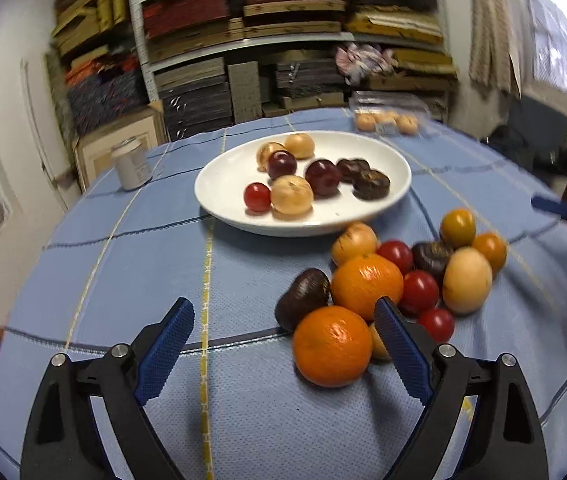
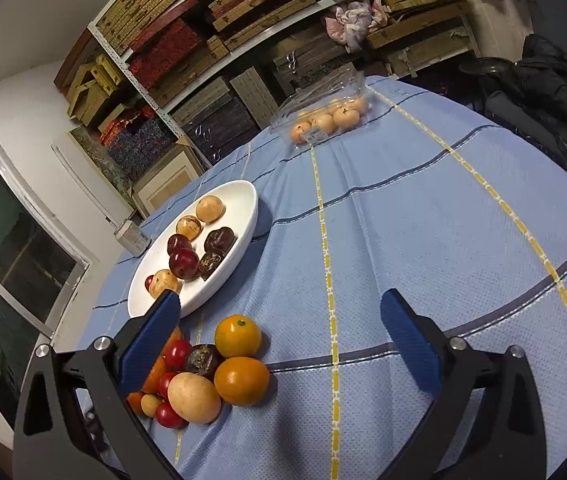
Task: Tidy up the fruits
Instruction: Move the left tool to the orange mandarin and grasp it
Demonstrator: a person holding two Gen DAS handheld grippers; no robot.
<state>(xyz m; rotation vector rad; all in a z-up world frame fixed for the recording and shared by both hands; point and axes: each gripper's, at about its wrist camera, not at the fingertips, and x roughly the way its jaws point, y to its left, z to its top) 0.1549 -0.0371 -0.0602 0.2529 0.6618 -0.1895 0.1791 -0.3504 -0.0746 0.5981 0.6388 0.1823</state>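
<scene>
- Judging from the white plate [image 1: 219, 196], the sorting looks partly done: it already holds seven fruits, namely tan round ones, dark red plums, one small red tomato and two near-black pieces.
- Left to move is the loose heap of fruit [image 1: 395, 280] on the blue tablecloth [image 1: 123, 280], just beside the plate's near rim and nearer the table's front edge.
- The heap mixes two large oranges, smaller oranges, red tomatoes, dark fruit and a pale oval one; all glossy and round, likely to roll.
- A clear punnet [image 2: 323, 116] of pale fruit sits at the table's far edge.
- The left gripper [image 1: 283, 320] is spread wide, empty, with the nearest orange [image 1: 331, 346] between its jaws, untouched.
- The right gripper [image 2: 279, 312] gapes wide too, holding nothing.
</scene>
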